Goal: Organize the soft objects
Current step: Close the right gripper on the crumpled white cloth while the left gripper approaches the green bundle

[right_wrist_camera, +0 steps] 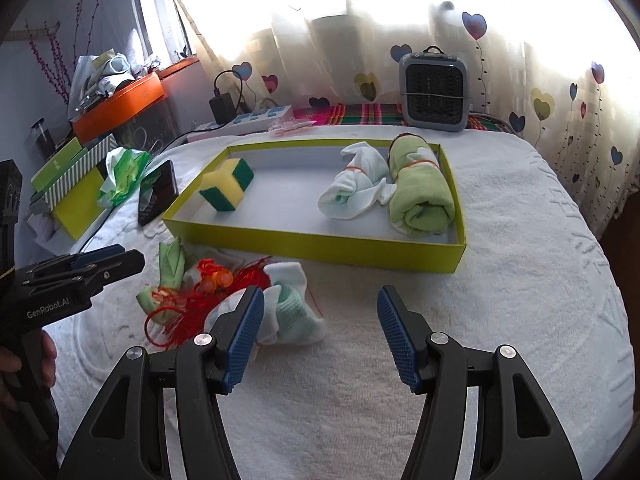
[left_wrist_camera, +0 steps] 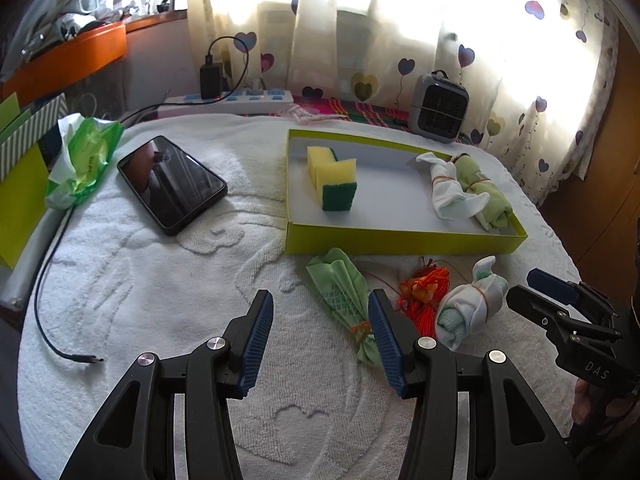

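Note:
A yellow-green tray [left_wrist_camera: 400,238] [right_wrist_camera: 320,242] on the white towel holds a yellow and green sponge [left_wrist_camera: 334,178] [right_wrist_camera: 226,186], a tied white sock bundle [left_wrist_camera: 450,190] [right_wrist_camera: 356,192] and a rolled green cloth [left_wrist_camera: 486,190] [right_wrist_camera: 422,196]. In front of the tray lie a folded green cloth [left_wrist_camera: 344,292] [right_wrist_camera: 170,268], a red-orange tassel knot [left_wrist_camera: 422,294] [right_wrist_camera: 208,292] and a white and mint sock bundle [left_wrist_camera: 472,306] [right_wrist_camera: 292,312]. My left gripper [left_wrist_camera: 320,332] is open above the towel, left of the green cloth. My right gripper [right_wrist_camera: 320,334] is open, just right of the sock bundle.
A black phone [left_wrist_camera: 172,184] and a green tissue pack [left_wrist_camera: 80,160] lie on the towel's left. A cable end [left_wrist_camera: 86,358] trails near the left edge. A grey heater [left_wrist_camera: 438,108] [right_wrist_camera: 434,92] and a power strip [left_wrist_camera: 232,100] stand behind the tray. Boxes [right_wrist_camera: 76,184] crowd the left.

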The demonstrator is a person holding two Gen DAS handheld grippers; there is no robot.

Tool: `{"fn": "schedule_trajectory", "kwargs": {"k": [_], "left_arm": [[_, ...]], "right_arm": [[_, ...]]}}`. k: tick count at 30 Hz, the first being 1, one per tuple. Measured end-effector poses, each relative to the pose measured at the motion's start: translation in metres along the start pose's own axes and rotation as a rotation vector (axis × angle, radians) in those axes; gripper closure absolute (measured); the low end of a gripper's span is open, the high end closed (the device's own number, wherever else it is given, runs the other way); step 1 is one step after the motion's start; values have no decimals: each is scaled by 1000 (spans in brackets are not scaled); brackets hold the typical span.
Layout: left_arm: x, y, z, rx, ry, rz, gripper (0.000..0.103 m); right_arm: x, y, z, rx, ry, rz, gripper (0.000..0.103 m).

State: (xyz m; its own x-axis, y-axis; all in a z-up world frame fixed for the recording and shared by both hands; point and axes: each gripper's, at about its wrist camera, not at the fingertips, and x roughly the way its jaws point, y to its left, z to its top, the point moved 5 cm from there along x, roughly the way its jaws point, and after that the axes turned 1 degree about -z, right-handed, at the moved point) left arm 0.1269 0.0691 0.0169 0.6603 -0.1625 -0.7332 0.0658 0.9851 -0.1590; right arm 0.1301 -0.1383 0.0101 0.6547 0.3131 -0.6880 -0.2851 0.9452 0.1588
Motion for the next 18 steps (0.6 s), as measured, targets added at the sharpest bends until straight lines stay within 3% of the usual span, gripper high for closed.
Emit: {"fn": "schedule_trajectory", "kwargs": {"k": [10, 18], "left_arm": [[2, 19, -18, -50, 31, -5, 55], [5, 27, -27, -76, 46, -8, 54]], "right_arm": [[-3, 39, -26, -57, 63, 195, 43], [6, 70, -44, -152, 128, 271, 43]]}}
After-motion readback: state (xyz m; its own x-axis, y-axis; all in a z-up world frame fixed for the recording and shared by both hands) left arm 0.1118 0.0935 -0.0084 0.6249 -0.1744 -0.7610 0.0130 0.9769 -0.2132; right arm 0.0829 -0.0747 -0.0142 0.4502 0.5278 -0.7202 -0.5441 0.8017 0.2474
